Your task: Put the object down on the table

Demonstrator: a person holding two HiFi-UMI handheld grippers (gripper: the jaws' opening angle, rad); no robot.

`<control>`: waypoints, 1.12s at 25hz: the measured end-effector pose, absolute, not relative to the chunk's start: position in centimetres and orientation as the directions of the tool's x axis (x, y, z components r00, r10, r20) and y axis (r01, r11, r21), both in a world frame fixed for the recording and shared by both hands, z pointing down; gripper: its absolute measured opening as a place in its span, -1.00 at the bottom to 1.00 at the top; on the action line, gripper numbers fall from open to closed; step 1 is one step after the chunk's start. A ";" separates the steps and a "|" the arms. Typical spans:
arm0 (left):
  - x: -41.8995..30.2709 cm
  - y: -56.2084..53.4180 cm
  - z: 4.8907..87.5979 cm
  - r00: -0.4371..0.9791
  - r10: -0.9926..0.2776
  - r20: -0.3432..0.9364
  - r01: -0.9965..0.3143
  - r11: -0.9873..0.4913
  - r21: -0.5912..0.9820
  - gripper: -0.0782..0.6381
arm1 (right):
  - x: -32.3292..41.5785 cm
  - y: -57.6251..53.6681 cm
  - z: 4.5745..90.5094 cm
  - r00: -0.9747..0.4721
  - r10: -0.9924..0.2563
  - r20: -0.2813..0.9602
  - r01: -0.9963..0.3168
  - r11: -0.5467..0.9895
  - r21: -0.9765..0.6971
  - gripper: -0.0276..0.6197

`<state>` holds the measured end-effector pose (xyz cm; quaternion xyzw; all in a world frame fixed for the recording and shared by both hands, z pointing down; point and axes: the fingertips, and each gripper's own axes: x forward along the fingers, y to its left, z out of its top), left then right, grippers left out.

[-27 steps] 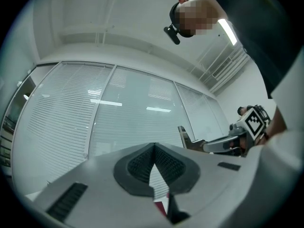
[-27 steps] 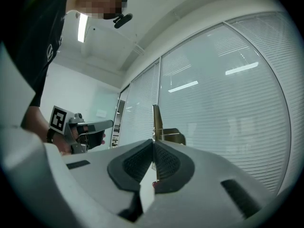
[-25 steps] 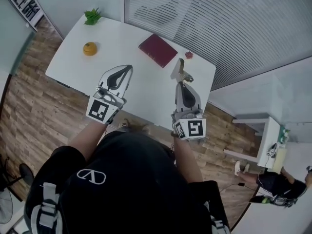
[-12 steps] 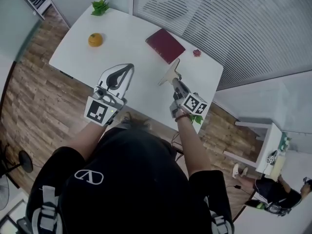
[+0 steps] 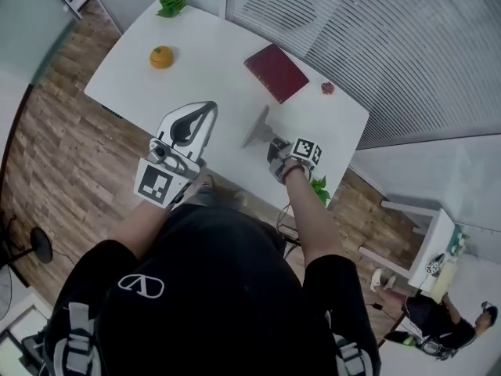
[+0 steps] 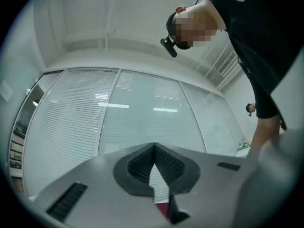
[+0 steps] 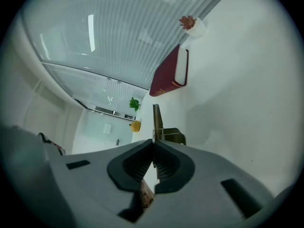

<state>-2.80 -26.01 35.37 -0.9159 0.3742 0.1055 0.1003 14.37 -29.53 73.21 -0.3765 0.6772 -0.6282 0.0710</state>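
Note:
My right gripper (image 5: 273, 144) is shut on a flat-bladed tool (image 5: 257, 127) with a wooden handle. It holds the tool low over the near right part of the white table (image 5: 211, 77), blade slanting away to the left. Whether the blade touches the top I cannot tell. In the right gripper view the blade (image 7: 156, 119) shows edge-on ahead of my right gripper (image 7: 153, 141), and the wooden handle lies between the pads. My left gripper (image 5: 207, 108) hovers over the table's near edge, shut and empty. The left gripper view looks upward, past my left gripper (image 6: 154, 145), at blinds.
On the table lie a dark red book (image 5: 275, 72), an orange (image 5: 161, 56), a green plant (image 5: 172, 4) at the far left corner and a small red flower (image 5: 328, 88) by the right edge. A white stand (image 5: 415, 225) and another person (image 5: 427, 319) are at the lower right.
My right gripper has tipped over and come down toward the table, bringing the tool's blade lower and to the left. My left gripper has barely moved.

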 end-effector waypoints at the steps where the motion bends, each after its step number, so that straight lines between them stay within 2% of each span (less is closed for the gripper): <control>1: -2.8 -26.0 35.3 0.696 -0.666 -0.268 -0.708 -0.698 -0.107 -0.77 | 14.3 -29.5 74.0 -0.714 -0.580 0.392 -0.415 -0.101 -0.904 -0.90; 6: -3.3 -26.2 35.4 0.688 -0.676 -0.264 -0.719 -0.685 -0.117 -0.77 | 14.1 -29.4 76.7 -0.726 -0.508 0.463 -0.415 -0.212 -0.885 -0.89; 16: -4.4 -26.0 35.7 0.674 -0.697 -0.246 -0.734 -0.668 -0.120 -0.77 | 13.5 -28.6 78.9 -0.735 -0.452 0.506 -0.411 -0.296 -0.862 -0.87; 18: -4.6 -26.1 35.8 0.672 -0.698 -0.247 -0.736 -0.667 -0.117 -0.77 | 13.3 -28.6 78.8 -0.740 -0.448 0.502 -0.400 -0.306 -0.864 -0.81; 21: -4.3 -26.1 35.9 0.674 -0.697 -0.244 -0.734 -0.670 -0.113 -0.77 | 13.5 -28.4 78.2 -0.754 -0.464 0.466 -0.352 -0.314 -0.882 -0.57; 26: -4.2 -26.4 36.1 0.680 -0.691 -0.245 -0.727 -0.680 -0.101 -0.77 | 15.3 -28.0 77.7 -0.743 -0.494 0.452 -0.322 -0.329 -0.888 -0.45; 28: -4.4 -26.6 36.3 0.680 -0.691 -0.245 -0.726 -0.681 -0.097 -0.77 | 16.4 -28.0 77.6 -0.725 -0.503 0.470 -0.346 -0.324 -0.880 -0.46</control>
